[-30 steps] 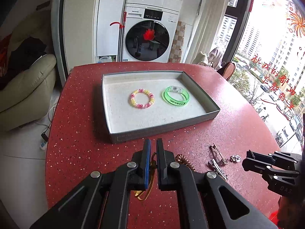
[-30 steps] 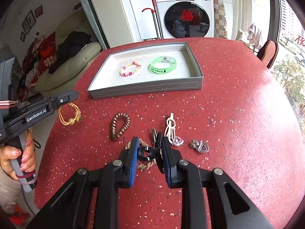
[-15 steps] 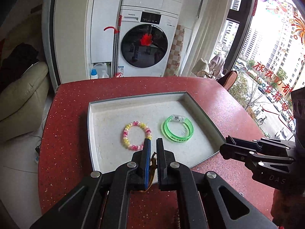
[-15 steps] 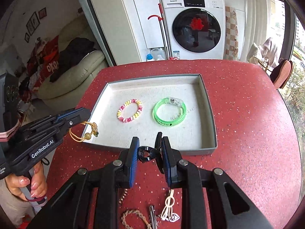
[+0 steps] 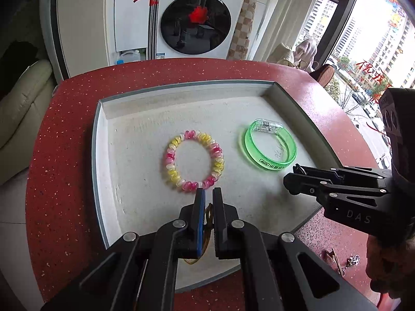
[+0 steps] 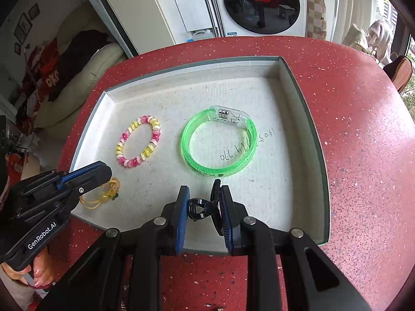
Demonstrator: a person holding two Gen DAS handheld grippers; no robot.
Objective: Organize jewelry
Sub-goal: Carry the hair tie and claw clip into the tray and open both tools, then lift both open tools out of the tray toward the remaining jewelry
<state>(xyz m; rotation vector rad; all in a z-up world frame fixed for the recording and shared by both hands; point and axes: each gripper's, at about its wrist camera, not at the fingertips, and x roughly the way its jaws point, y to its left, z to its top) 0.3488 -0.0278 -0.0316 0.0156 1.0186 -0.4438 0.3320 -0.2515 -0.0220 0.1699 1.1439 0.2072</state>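
Note:
A grey tray (image 5: 96,155) (image 6: 321,171) sits on the red table. In it lie a pink and yellow bead bracelet (image 5: 193,161) (image 6: 138,140) and a green bangle (image 5: 269,145) (image 6: 219,143). My left gripper (image 5: 208,199) (image 6: 103,175) is shut on a yellow cord bracelet (image 6: 103,194) (image 5: 207,216) that hangs over the tray's near left corner. My right gripper (image 6: 203,194) (image 5: 291,180) is shut on a small black clip (image 6: 198,207) over the tray's near edge, just in front of the green bangle.
Small metal hair clips (image 5: 339,259) lie on the red table (image 6: 363,129) near the tray's right corner. A washing machine (image 5: 197,18) and a cream sofa (image 5: 23,98) stand beyond the table. A window is on the right.
Both grippers have moved forward from the loose jewelry on the table to over the tray's near part. Each still holds its piece.

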